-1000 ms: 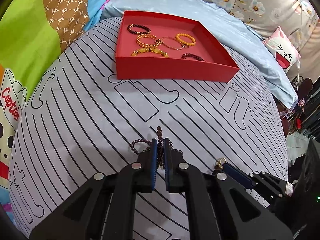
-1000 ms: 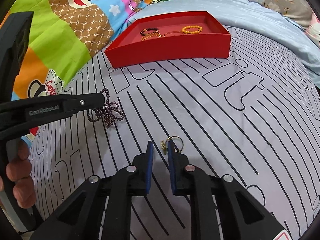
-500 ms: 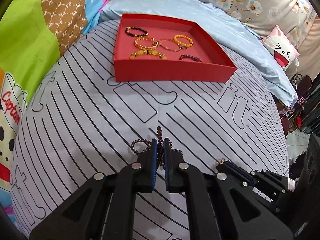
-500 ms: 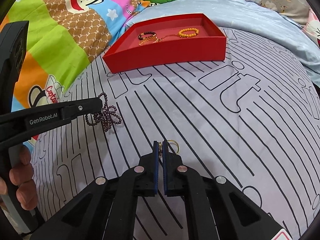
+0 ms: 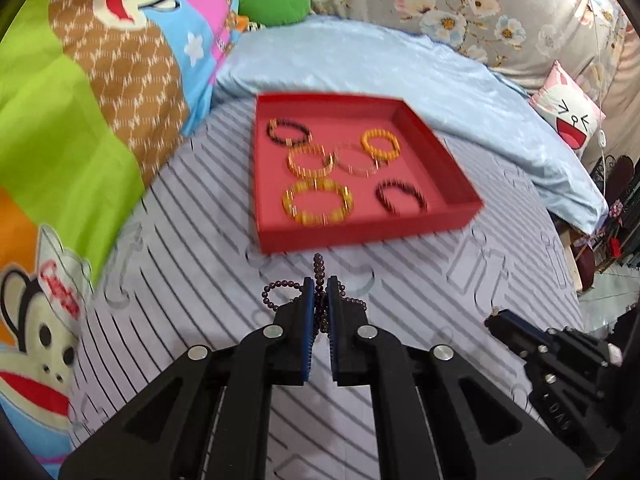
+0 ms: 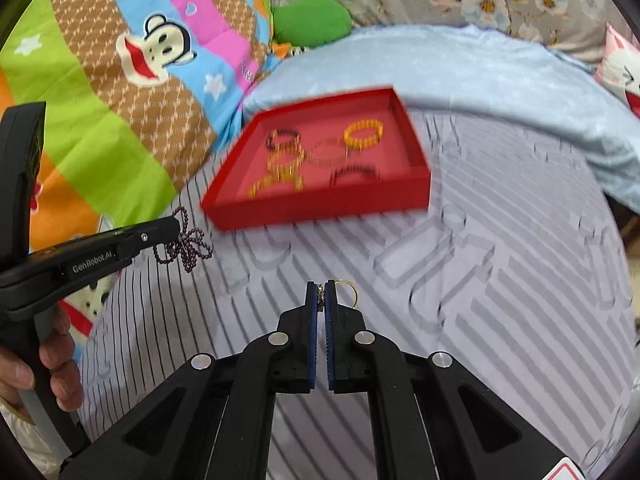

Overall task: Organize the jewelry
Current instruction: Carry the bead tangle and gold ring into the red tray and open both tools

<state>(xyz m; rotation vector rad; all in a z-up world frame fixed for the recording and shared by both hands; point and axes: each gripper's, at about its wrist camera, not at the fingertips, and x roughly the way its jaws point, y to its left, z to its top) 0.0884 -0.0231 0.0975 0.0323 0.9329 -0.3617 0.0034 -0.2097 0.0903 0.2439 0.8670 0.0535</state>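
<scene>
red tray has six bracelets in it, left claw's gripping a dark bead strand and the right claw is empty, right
Not quite. The right claw is not empty: the right wrist view shows it shut on a small gold ring. The rest holds: six bracelets lie in the red tray, and the left claw grips the dark bead strand.

Red tray (image 5: 360,236) and the bracelets (image 5: 318,206) in it are motion-blurred in both views; bead detail is unreadable. Dark bead strand (image 5: 319,270) is partly hidden between the left tongs (image 5: 320,292). Gold ring (image 6: 347,290) is partly hidden behind the right tongs (image 6: 320,296).
</scene>
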